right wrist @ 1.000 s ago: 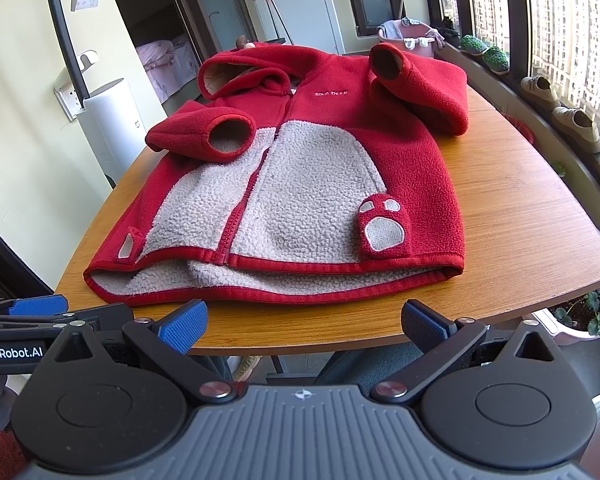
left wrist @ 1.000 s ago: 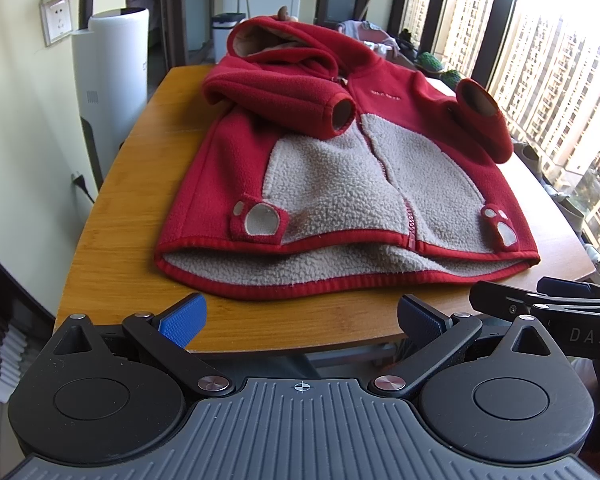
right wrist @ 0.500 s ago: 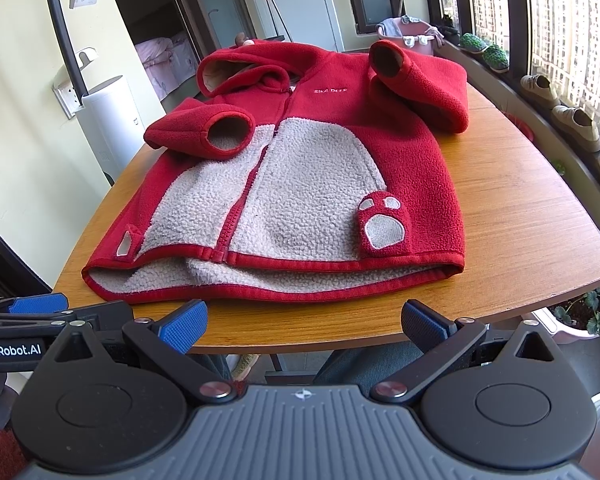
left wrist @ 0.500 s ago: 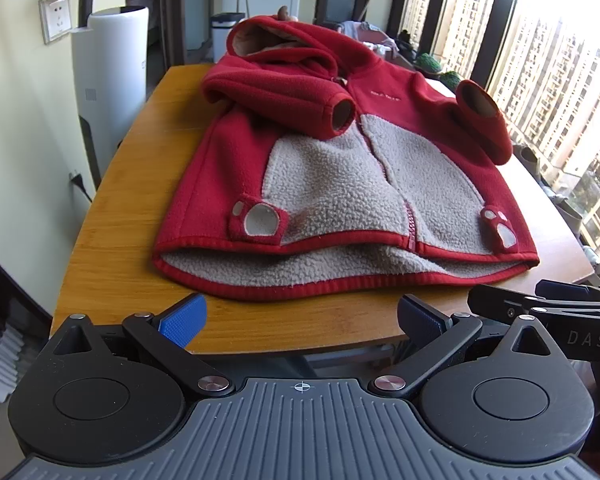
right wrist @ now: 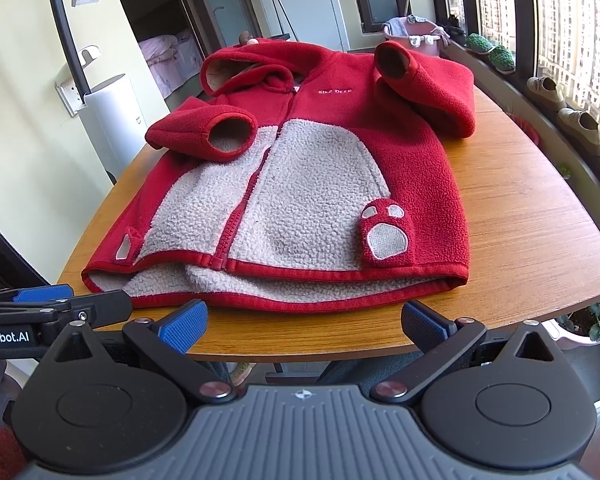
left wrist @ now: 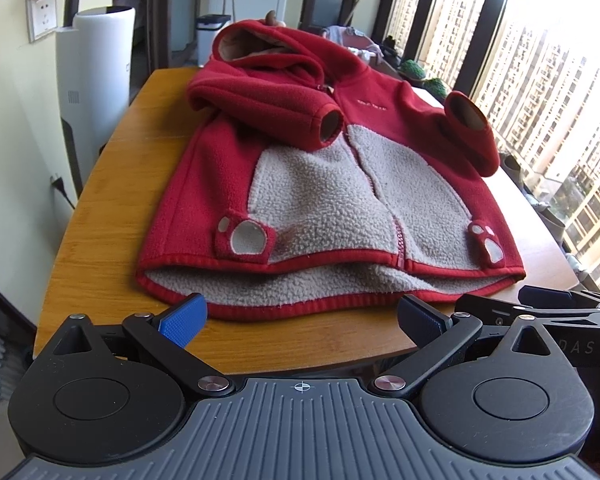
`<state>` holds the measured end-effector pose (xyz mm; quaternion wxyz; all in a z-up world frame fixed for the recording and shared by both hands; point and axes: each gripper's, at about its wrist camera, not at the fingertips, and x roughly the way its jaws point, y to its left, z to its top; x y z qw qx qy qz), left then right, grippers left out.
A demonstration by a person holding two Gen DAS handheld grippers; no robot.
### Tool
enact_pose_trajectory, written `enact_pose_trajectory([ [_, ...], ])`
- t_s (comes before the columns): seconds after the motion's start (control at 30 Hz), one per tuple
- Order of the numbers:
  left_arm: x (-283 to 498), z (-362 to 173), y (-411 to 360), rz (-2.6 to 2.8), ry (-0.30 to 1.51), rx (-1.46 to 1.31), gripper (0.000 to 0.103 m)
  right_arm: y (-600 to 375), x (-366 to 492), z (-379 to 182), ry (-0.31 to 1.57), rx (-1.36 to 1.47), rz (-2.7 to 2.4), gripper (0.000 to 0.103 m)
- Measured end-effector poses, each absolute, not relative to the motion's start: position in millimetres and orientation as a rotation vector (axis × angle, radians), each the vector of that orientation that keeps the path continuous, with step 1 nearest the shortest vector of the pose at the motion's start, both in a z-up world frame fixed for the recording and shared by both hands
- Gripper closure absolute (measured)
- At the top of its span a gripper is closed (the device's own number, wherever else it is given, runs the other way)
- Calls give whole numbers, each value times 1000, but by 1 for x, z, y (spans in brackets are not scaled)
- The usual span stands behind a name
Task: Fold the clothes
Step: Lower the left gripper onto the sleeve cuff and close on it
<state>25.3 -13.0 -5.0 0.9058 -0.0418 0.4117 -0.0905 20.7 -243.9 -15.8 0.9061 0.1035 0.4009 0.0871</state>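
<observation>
Wooden and honey-coloured, the rounded table (left wrist: 100, 216) is seen spanning both wrist views, and a small red fleece hooded jacket with grey pile front panels (left wrist: 324, 200) is laid front-up on it, zipped, with the hood toward the far edge and the hem toward the near edge. Both sleeves are folded in over the chest, the cuffs left open and facing forward. Paw-shaped patches are sewn near each lower corner.

A tall white cylindrical appliance (left wrist: 96, 92) is seen standing by the wall to the left of the table.

The left gripper (left wrist: 300, 316) is held low at the near table edge, level and pointed at the hem, its blue-padded fingers (left wrist: 184, 320) spread wide apart with nothing between them. The right gripper (right wrist: 304, 320) is held beside it in the same pose, jaws likewise spread and empty, just short of the hem.
</observation>
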Motion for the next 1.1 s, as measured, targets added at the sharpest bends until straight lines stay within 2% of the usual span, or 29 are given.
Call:
enact_pose_trajectory([
  [0.37, 63, -9, -14, -311, 821, -150, 0, -259, 40, -14, 717, 291, 219, 0],
  [0.6, 97, 9, -20, -416, 637, -110, 0, -276, 65, -4, 598, 344, 217, 0],
  [0.9, 183, 2, -22, -349, 570, -52, 0, -277, 138, 0, 563, 283, 177, 0],
  [1.1, 216, -32, -29, -331, 604, 21, 0, -267, 198, -19, 659, 341, 219, 0],
])
